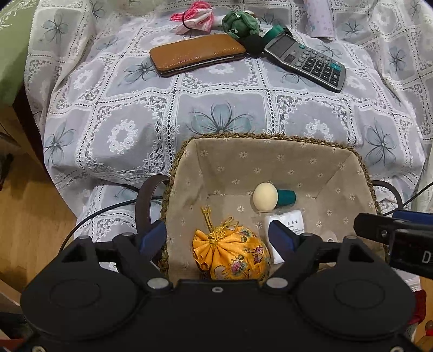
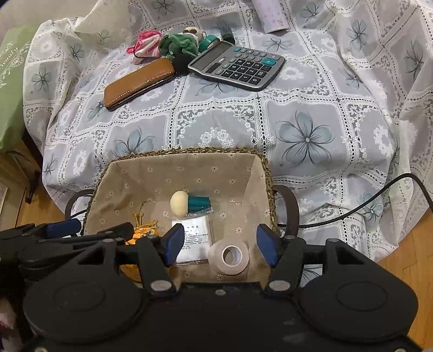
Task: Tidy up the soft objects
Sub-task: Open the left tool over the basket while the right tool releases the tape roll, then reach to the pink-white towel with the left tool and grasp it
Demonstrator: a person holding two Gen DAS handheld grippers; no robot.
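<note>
Here, a yellow silk pouch (image 1: 231, 253) with embroidered flowers, gathered at the top by a gold knotted cord, lying on the floor of a woven basket (image 1: 270, 136) lined in beige daisy-print cloth. Beside it in the basket: a cream sponge puff with a teal handle (image 1: 272, 199), a white packet (image 2: 193, 234) with small print too fine to read, and a roll of clear tape (image 2: 229, 257) standing on its side. Left gripper (image 1: 217, 239) hanging over the pouch, jaws apart on either side, pads not pressing it, holding nothing. Right gripper (image 2: 220, 247) likewise parted, straddling the tape roll and packet without gripping. Further back on the lace floral tablecloth (image 2: 297, 113): a pink fabric bundle (image 1: 196, 17), a green cloth bundle (image 1: 239, 23), a brown leather wallet (image 1: 197, 54), a grey calculator (image 2: 238, 65). At the far left, a green bag (image 2: 10, 89) with partly legible script lettering.
</note>
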